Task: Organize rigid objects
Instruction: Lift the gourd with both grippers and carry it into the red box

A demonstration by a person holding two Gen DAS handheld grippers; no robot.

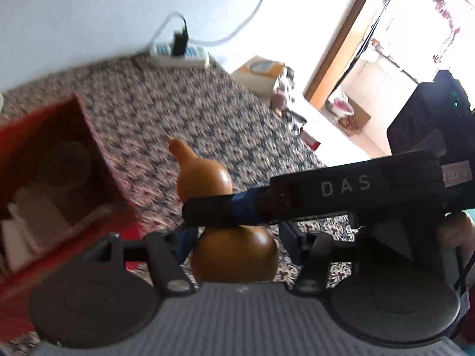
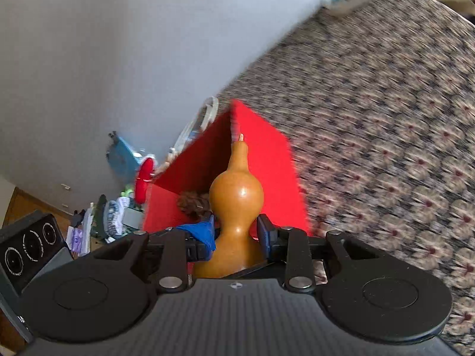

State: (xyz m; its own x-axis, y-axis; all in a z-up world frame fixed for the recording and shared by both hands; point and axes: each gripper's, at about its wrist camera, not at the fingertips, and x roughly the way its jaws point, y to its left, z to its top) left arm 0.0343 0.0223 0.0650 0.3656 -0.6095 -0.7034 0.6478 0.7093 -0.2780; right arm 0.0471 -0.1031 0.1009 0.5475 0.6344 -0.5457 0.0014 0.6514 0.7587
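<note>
1. The step in hand looks like getting the brown gourd into the red box, which stands open-topped on the patterned carpet. The gourd is up off the carpet, neck pointing forward, close beside the box's near corner.

2. To do it well, I'd say carry the gourd over the rim first, then lower it, so the thin stem tip doesn't knock the wall. In the left view the box already holds a dark round thing and some white pieces, so an open patch of the floor inside is the spot to aim for.

3. The right gripper has its jaws drawn in against the gourd's narrow waist, one pad on each side, gripping it. That pinch point is smooth and glossy, so a slow, level carry seems wise.

4. The left gripper sits around the gourd's fat lower bulb. Its jaws stand wider, and I cannot tell whether they press the bulb or merely flank it; the right gripper's body crosses in front and hides the contact.

5. Both views are blurred, so finer detail is not readable.
</note>
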